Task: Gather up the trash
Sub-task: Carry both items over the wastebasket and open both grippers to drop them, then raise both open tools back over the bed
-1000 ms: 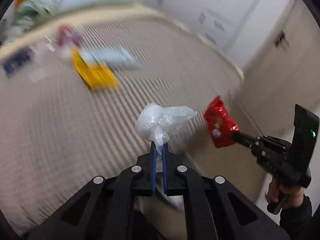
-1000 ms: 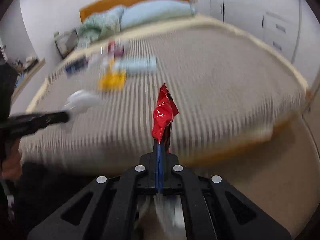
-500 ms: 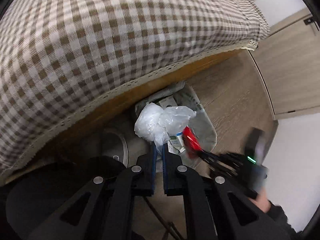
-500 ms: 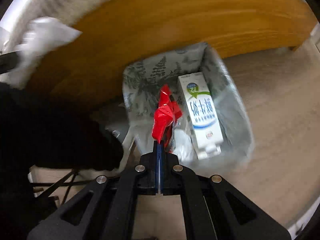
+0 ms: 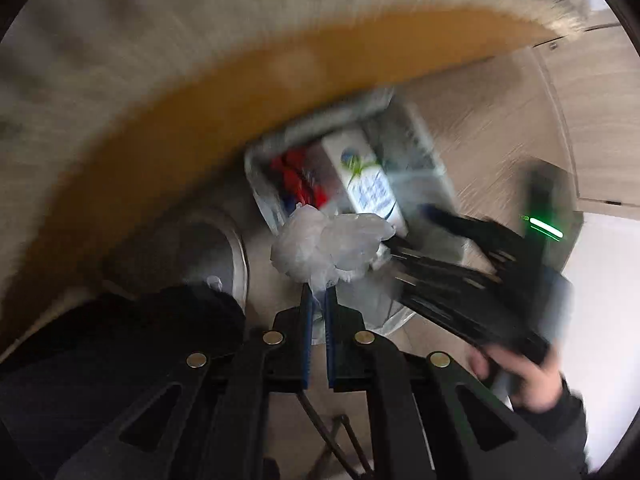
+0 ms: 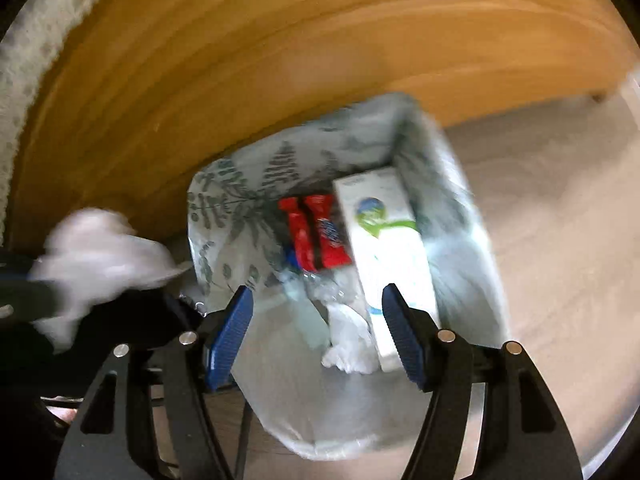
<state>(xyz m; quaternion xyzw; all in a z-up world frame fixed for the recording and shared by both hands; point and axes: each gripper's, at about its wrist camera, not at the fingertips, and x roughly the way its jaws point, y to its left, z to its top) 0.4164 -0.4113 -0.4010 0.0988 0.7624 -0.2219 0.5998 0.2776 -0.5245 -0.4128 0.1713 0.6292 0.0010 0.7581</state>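
Observation:
My left gripper [image 5: 317,292] is shut on a crumpled clear plastic wrap [image 5: 328,246], held just above the near left rim of the leaf-print trash bin [image 5: 264,148]. In the right wrist view the same plastic wrap [image 6: 100,252] shows blurred at the left, beside the trash bin [image 6: 240,184]. My right gripper [image 6: 316,308] hangs over the bin with its jaws opening and nothing between them. The red snack wrapper [image 6: 316,232] lies inside the bin beside a white milk carton [image 6: 388,248]. From the left wrist view my right gripper [image 5: 408,244] appears blurred at the right.
The bin stands on a pale wood floor [image 6: 560,200] against the orange wooden bed frame [image 6: 280,40]. A round grey disc-shaped device [image 5: 216,256] sits on the floor left of the bin. More crumpled plastic [image 6: 344,336] lies in the bin. A hand [image 5: 520,376] holds the right gripper.
Both grippers swung down from over the bed to the bin beside it. The right gripper opened and the red wrapper now lies in the bin. The left still grips the plastic wrap.

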